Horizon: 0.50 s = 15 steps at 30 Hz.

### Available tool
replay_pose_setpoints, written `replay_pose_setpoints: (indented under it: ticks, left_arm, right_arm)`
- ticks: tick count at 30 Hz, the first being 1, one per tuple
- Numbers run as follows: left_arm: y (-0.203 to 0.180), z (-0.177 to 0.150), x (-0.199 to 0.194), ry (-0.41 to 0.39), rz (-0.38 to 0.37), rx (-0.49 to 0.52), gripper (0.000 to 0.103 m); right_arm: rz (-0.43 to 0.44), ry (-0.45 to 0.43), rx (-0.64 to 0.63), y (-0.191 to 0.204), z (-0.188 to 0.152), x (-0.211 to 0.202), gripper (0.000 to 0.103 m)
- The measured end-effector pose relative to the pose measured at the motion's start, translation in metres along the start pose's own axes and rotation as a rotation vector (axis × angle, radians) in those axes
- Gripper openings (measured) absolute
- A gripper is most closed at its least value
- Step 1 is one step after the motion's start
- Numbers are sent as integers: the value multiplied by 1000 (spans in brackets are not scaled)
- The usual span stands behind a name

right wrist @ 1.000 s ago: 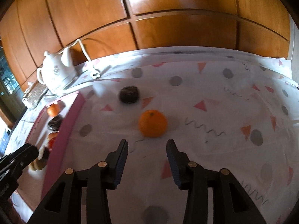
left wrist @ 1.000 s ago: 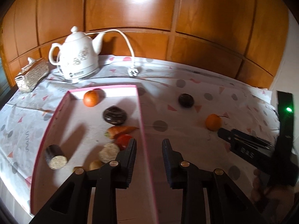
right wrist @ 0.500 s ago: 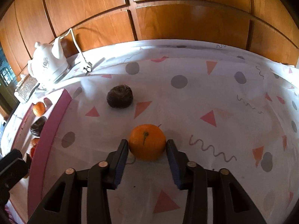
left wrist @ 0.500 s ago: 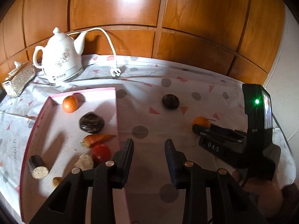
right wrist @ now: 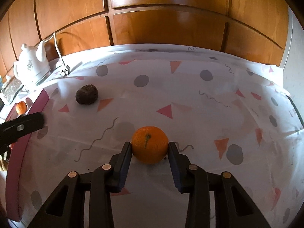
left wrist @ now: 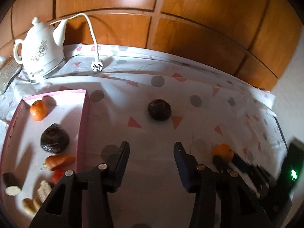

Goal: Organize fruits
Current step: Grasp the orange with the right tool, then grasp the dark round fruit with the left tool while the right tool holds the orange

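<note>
An orange (right wrist: 150,144) lies on the patterned tablecloth between the fingertips of my right gripper (right wrist: 150,148); both pads touch its sides. It also shows in the left wrist view (left wrist: 223,151). A dark round fruit (right wrist: 86,94) (left wrist: 159,109) lies loose further back. My left gripper (left wrist: 152,152) is open and empty above the cloth, right of the pink tray (left wrist: 83,117). The tray holds an orange (left wrist: 38,110), a dark fruit (left wrist: 54,140), a carrot (left wrist: 59,161), a tomato (left wrist: 58,175) and other pieces.
A white electric kettle (left wrist: 41,53) with its loose cord and plug (left wrist: 97,66) stands at the back left. A patterned box (left wrist: 7,74) sits at the far left. Wooden panelling runs behind the table. The table edge is at the right.
My right gripper moved forward around the orange and closed onto it. My left gripper swung right, away from the tray, toward the dark fruit.
</note>
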<state>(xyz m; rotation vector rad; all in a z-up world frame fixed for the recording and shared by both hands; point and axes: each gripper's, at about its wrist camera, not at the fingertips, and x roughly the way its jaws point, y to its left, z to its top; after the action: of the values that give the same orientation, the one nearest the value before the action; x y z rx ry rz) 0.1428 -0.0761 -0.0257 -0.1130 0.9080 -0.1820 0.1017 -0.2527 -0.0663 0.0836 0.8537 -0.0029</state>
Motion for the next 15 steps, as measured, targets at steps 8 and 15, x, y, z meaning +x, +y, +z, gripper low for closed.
replay_pose_setpoints:
  ticks: [8, 15]
  left_arm:
    - [-3, 23, 35, 24, 13, -23, 54]
    - [-7, 41, 66, 35, 37, -9, 58]
  right_arm:
    - [39, 5, 29, -3, -3, 4, 39]
    - [63, -7, 53, -8, -4, 5, 39]
